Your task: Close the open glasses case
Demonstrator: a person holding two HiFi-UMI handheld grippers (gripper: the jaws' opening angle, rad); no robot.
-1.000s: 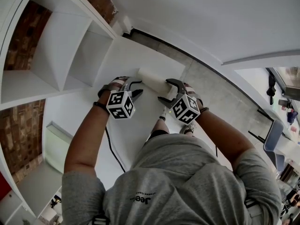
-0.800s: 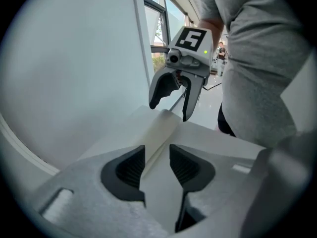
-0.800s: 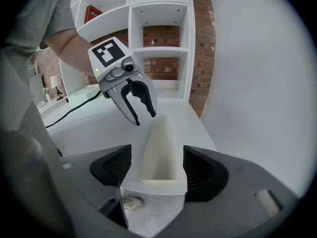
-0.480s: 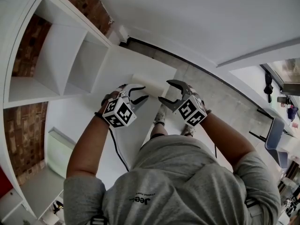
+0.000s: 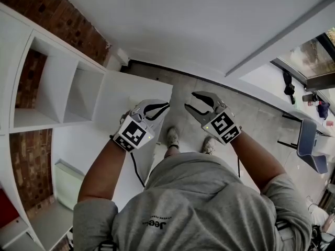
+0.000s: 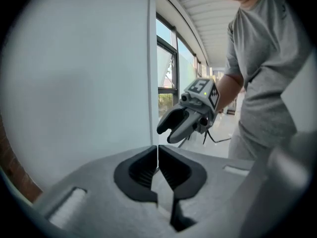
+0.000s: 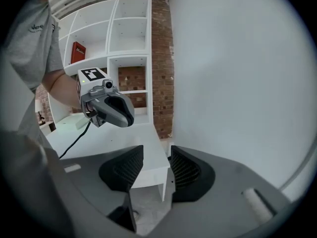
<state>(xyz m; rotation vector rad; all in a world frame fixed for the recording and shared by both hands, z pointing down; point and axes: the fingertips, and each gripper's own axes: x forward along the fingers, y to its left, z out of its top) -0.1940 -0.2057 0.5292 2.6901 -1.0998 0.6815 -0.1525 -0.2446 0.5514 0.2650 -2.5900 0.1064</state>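
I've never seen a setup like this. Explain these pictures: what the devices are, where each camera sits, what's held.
A person holds a hand-operated two-jaw gripper in each hand. One picture comes from a camera on the person's head, looking down; the other two cameras ride on the grippers, looking along their jaws. The left gripper is shut and empty. On the right gripper the jaws have just been closing but stand apart, nothing between them. Both are raised near a white table beside white shelves. No glasses case shows.
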